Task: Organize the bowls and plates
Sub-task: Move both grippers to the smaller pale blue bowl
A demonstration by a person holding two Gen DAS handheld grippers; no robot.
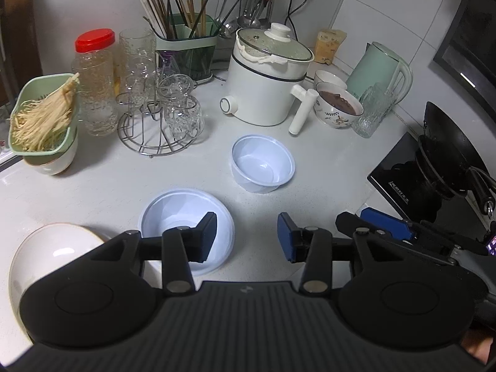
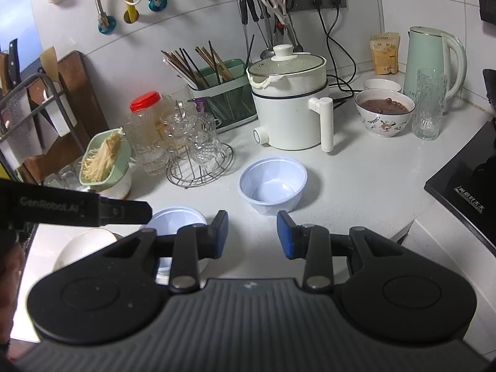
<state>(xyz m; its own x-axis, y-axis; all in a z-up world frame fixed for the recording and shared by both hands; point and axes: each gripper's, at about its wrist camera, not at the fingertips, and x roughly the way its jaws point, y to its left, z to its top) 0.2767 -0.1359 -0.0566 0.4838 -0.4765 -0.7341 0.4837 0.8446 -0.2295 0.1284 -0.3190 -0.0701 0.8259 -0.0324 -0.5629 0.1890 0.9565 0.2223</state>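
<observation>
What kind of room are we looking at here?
Most likely a home kitchen counter: an electric cooking pot beside a chopstick holder, a kettle, and utensils hanging on the tiled wall.

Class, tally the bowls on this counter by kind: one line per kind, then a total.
Clear plastic bowls: 2
Plain white bowls: 2
Floral-patterned bowl with dark food: 1
Total: 5
</observation>
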